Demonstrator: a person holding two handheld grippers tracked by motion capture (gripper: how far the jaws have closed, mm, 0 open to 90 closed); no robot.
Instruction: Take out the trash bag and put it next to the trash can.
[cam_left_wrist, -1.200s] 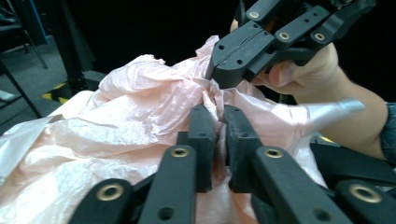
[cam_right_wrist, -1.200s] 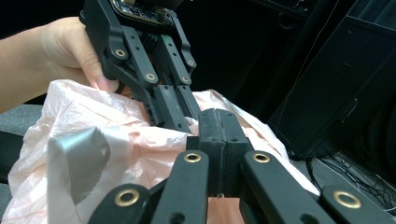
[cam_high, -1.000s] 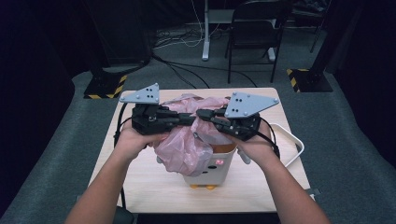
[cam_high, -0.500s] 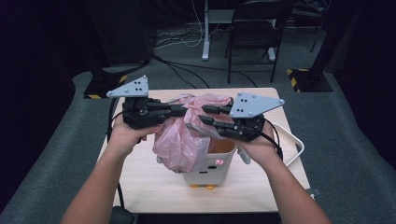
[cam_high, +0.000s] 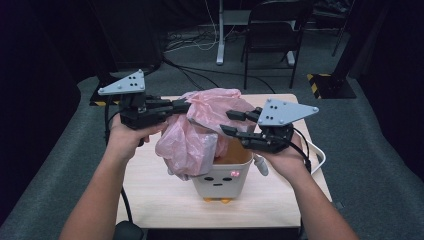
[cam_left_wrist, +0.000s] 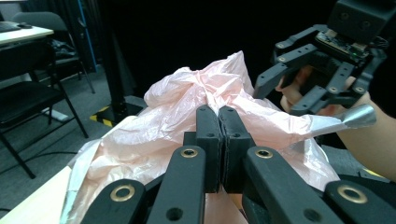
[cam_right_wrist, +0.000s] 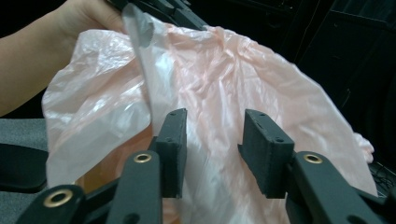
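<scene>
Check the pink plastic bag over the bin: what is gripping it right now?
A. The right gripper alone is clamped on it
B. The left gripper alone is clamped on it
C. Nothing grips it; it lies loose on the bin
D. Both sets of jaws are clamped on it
B: the left gripper has its jaws shut on the pink plastic bag, while the right gripper has just been opening and its jaws stand apart, clear of the film.
</scene>
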